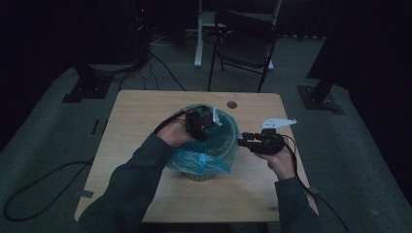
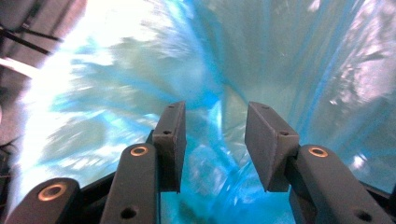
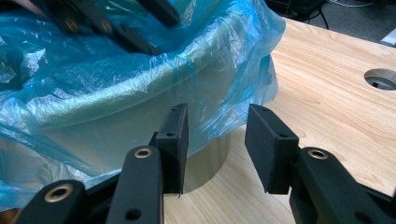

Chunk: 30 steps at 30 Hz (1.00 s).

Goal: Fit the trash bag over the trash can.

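I am looking down at the bin (image 1: 206, 165) sitting near the middle of the table (image 1: 141, 116), lined with a blue bag (image 1: 204, 160) whose film is folding over the rim and hanging down the outside. Bare wood is lying open to the left and above the bin in the high view; the table's right edge is running just beyond my right hand, and a round hole (image 1: 231, 104) is sitting near the far edge.

My left tool (image 1: 199, 127) is reaching in from the lower left, the forearm angling up across the frame, its tip dipping inside the bin's mouth. In the left gripper view its jaws are standing wide, bag film behind and between them but the pads (image 2: 170, 137) pressing on nothing.

My right tool (image 1: 245, 141) is hovering level at the bin's right side, pointing left at the draped bag. Its jaws are also standing wide with nothing gripped, the bag's hanging edge (image 3: 233, 107) lying just beyond them, the table showing underneath
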Motion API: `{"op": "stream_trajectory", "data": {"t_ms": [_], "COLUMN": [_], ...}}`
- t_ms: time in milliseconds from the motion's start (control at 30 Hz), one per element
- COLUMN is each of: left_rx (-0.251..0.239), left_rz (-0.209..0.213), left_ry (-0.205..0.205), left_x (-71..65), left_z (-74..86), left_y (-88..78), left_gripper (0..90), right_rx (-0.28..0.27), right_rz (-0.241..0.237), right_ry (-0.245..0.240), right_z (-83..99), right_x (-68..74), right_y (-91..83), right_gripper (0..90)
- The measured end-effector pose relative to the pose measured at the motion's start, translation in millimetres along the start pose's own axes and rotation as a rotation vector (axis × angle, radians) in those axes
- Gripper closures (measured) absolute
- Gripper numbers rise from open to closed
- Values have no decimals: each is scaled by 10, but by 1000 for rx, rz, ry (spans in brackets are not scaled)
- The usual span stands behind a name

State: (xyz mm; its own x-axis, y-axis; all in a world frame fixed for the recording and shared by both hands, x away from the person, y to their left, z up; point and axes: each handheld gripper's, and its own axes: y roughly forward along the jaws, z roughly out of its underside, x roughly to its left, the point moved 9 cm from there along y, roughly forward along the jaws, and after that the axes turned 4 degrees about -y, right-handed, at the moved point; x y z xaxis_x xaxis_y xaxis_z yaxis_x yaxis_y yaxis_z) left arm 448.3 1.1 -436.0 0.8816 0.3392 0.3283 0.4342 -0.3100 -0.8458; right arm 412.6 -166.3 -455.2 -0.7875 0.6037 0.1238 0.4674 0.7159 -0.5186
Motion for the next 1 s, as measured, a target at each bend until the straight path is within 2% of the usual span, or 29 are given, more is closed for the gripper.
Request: {"op": "stream_trajectory", "data": {"t_ms": [33,100,133,233,333,367,400,433,567,700,767,800,833,1000], "left_rx": [-22,-95,-95,-180,-236,-236,-283,-293,-340,-353,-353,-357,-360,-363], "left_rz": [-12,-22,-22,-61,-109,-109,-119,-143,-168,-190,-190,-201,-199,-195], "left_ry": [-12,-62,-62,-136,-193,-193,-230,-246,-316,-362,-362,-389,-393,-403], "left_x": [30,97,97,211,313,313,358,385,465,519,519,554,558,568], "left_z": [13,53,53,164,283,283,367,412,581,730,730,823,841,886], "left_y": [-59,-194,-194,-385,-535,-535,-631,-665,-763,-792,-792,-798,-797,-787], "left_gripper": [586,587,587,587,585,585,585,584,584,581,578,578,577,577], "right_rx": [0,-2,-2,-4,-3,-3,-3,-2,-1,-3,-3,-3,-2,-4], "right_rz": [-1,0,0,3,3,3,3,4,3,5,5,5,5,7], "right_ry": [1,-2,-2,2,2,2,2,2,2,4,7,7,9,10], "right_z": [1,1,1,2,7,7,7,7,8,13,14,14,19,17], "right_x": [1,-3,-3,-15,-16,-16,-15,-16,-17,-32,-34,-34,-39,-50], "right_y": [-1,-9,-9,-17,-8,-8,-5,-2,-5,-9,-11,-11,-15,-23], "right_gripper": [590,590,590,590,589,589,590,589,588,588,588,588,587,586]}}
